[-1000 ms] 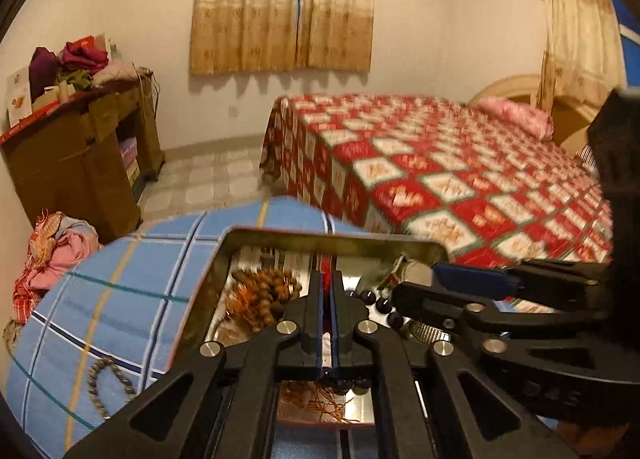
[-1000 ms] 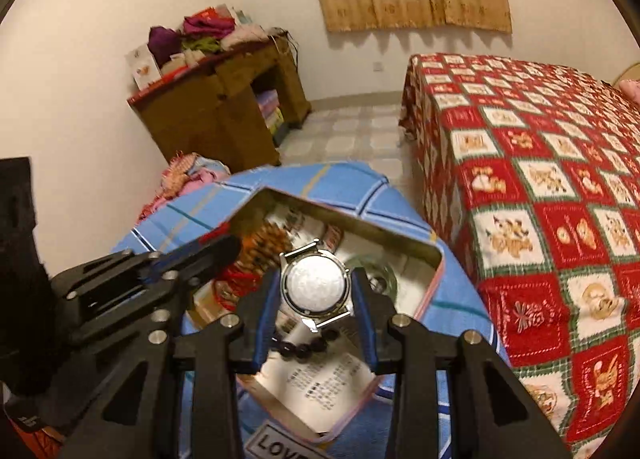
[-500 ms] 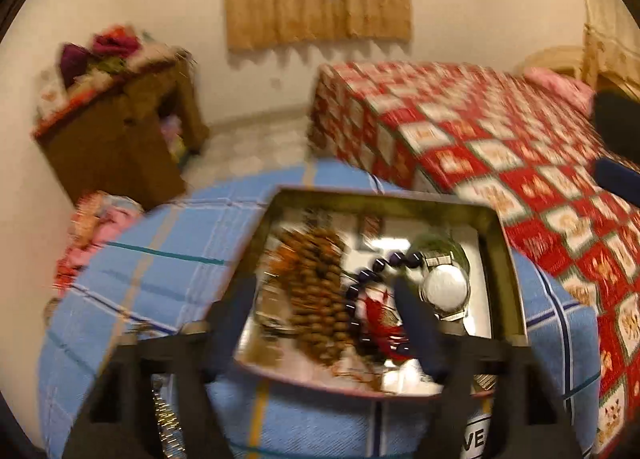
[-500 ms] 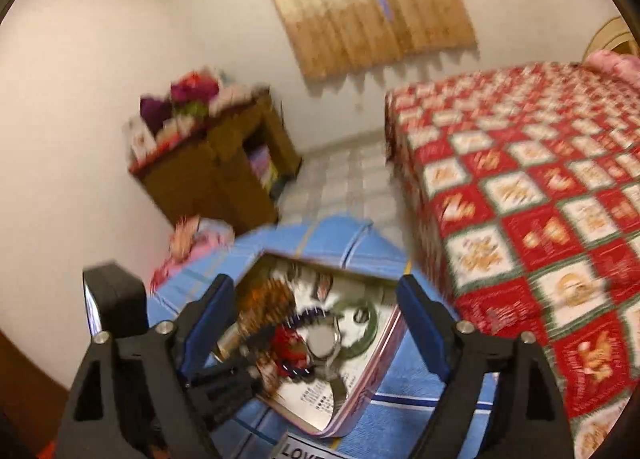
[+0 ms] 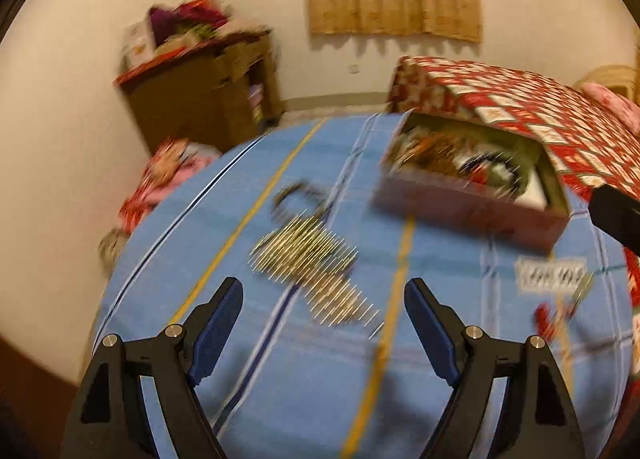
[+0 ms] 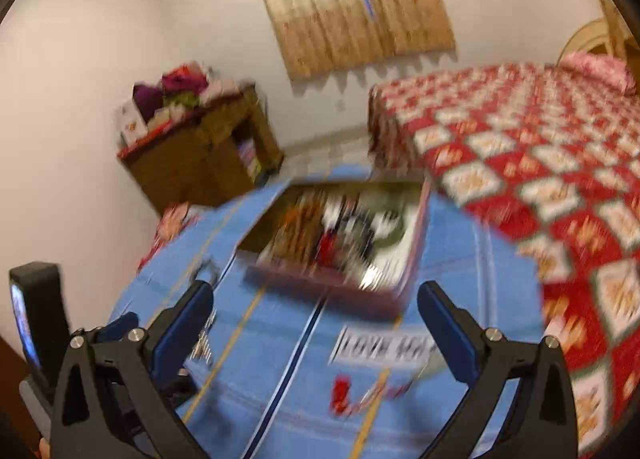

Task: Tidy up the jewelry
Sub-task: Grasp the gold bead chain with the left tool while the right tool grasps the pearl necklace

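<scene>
An open tin (image 5: 460, 211) with several pieces of jewelry stands on the blue checked cloth (image 5: 280, 379). In the left wrist view it sits up and to the right. My left gripper (image 5: 324, 285) is open and empty over the cloth. Just ahead of it lies a blurred glittering chain (image 5: 308, 255), with a dark bead loop (image 5: 296, 195) beyond. In the right wrist view my right gripper (image 6: 316, 291) is empty, short of the tin (image 6: 328, 283), and its jaws are opening wide. A red tasselled piece (image 6: 342, 395) lies on the cloth below it.
A white "LOVE" label (image 6: 384, 347) lies in front of the tin. The red patterned bed (image 6: 540, 163) is close on the right. A wooden cabinet (image 6: 200, 155) piled with clothes stands by the far wall. The cloth-covered surface drops off at its left edge (image 5: 120, 279).
Both grippers opened and drew back from the tin. The right one let go of the watch, which stayed in the tin. The left one swung left over the chain on the cloth.
</scene>
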The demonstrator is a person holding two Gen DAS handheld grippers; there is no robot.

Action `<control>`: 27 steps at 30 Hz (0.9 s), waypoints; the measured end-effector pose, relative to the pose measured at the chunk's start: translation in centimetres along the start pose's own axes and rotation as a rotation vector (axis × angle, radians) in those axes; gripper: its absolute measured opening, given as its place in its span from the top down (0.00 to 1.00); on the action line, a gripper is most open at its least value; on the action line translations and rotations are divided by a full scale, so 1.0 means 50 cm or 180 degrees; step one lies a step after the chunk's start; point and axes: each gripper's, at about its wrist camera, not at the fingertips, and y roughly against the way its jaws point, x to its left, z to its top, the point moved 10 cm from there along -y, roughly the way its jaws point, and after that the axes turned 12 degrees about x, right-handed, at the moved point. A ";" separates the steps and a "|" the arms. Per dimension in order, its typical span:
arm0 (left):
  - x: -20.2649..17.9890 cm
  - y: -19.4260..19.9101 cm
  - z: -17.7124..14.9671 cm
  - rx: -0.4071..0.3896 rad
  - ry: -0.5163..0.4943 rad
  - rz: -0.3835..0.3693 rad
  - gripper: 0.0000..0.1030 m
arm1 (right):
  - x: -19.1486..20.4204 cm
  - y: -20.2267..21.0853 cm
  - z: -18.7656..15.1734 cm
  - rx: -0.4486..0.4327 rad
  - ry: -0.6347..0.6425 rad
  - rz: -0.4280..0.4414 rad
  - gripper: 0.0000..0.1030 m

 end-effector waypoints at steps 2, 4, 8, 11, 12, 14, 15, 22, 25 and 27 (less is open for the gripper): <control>0.042 -0.004 -0.034 0.0038 0.0154 0.0086 0.20 | 0.012 -0.010 -0.031 0.0083 0.0030 0.0044 0.00; 0.074 -0.006 -0.054 0.0054 0.0267 0.0216 0.20 | 0.028 -0.010 -0.057 0.0085 0.0121 -0.0012 0.00; 0.113 -0.016 -0.079 0.0134 0.0484 0.0254 0.20 | 0.063 0.010 -0.072 -0.0091 0.0351 -0.0154 0.00; 0.119 -0.019 -0.088 0.0154 0.0549 0.0237 0.20 | 0.095 0.019 -0.081 -0.0184 0.0645 -0.0331 0.00; 0.120 -0.020 -0.092 0.0155 0.0547 0.0235 0.20 | 0.102 0.015 -0.087 -0.0164 0.0743 -0.0401 0.00; 0.116 -0.023 -0.094 0.0142 0.0511 0.0239 0.20 | 0.110 0.005 -0.101 -0.0075 0.0822 -0.0373 0.00; 0.113 -0.026 -0.097 0.0143 0.0493 0.0252 0.20 | 0.112 -0.005 -0.109 0.0024 0.0824 -0.0281 0.00; 0.161 -0.009 -0.103 0.0057 0.0698 0.0292 0.20 | 0.151 -0.060 -0.126 0.0521 0.0876 0.0214 0.48; 0.192 0.000 -0.094 -0.0060 0.0738 0.0473 0.20 | 0.190 -0.095 -0.124 0.0736 0.0949 0.0434 0.56; 0.212 -0.014 -0.096 -0.0019 0.0808 0.0486 0.20 | 0.221 -0.124 -0.115 0.0841 0.0992 0.0596 0.56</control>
